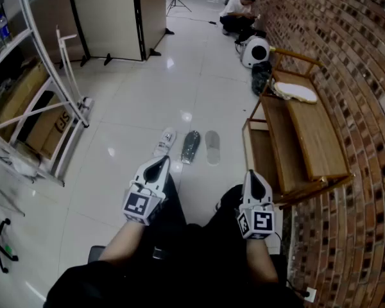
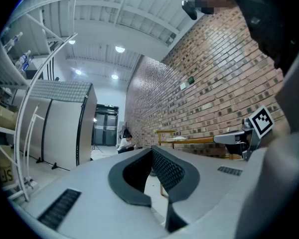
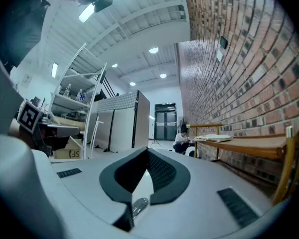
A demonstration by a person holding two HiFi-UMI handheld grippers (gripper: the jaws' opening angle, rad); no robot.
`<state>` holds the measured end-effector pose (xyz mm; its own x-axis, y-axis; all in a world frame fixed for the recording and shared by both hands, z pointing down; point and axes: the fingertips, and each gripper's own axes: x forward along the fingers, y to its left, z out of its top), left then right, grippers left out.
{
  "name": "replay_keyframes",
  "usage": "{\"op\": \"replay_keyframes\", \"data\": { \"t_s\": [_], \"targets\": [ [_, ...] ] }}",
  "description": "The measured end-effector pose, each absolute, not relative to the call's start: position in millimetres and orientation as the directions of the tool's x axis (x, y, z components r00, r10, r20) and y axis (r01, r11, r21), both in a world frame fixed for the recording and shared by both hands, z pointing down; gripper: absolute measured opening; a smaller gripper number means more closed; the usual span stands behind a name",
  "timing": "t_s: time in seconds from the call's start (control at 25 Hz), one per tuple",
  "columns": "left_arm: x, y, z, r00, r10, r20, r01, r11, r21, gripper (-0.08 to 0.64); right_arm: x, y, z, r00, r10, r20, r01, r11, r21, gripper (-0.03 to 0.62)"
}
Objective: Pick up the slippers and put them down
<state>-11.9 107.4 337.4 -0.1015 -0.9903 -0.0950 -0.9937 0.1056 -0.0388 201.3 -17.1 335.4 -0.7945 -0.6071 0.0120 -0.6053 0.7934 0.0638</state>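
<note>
Three slippers lie side by side on the white tiled floor in the head view: a white one [image 1: 165, 141], a dark patterned one [image 1: 190, 146] and a grey one [image 1: 212, 147]. My left gripper [image 1: 159, 163] is held level just short of the white slipper, its jaws shut with nothing between them. My right gripper [image 1: 252, 174] hovers to the right, nearer the wooden bench [image 1: 311, 143], also shut and empty. In the right gripper view the jaw tips [image 3: 146, 150] meet, and a bit of the dark slipper [image 3: 138, 206] shows through the gap below. In the left gripper view the jaws [image 2: 152, 150] meet too.
A white metal rack [image 1: 48, 101] with cardboard boxes stands at the left. The bench runs along the brick wall [image 1: 362, 76] and bears a pale object [image 1: 295, 92]. A person [image 1: 239, 11] sits on the floor far ahead beside a white round appliance [image 1: 255, 51].
</note>
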Motion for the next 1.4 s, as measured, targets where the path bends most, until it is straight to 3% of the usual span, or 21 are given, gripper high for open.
{"op": "replay_keyframes", "data": {
  "t_s": [0.52, 1.4],
  "targets": [
    [-52.5, 113.2, 272.1, -0.167, -0.965, -0.2, -0.985, 0.173, -0.012, 0.005, 199.2, -49.7, 263.9, -0.79, -0.607, -0.093, -0.614, 0.781, 0.114, -0.009],
    [-153.9, 8.9, 323.6, -0.213, -0.97, -0.117, -0.977, 0.214, 0.008, 0.005, 113.1, -162.3, 338.4, -0.795, -0.606, 0.04, -0.6, 0.794, 0.101, -0.009]
  ]
}}
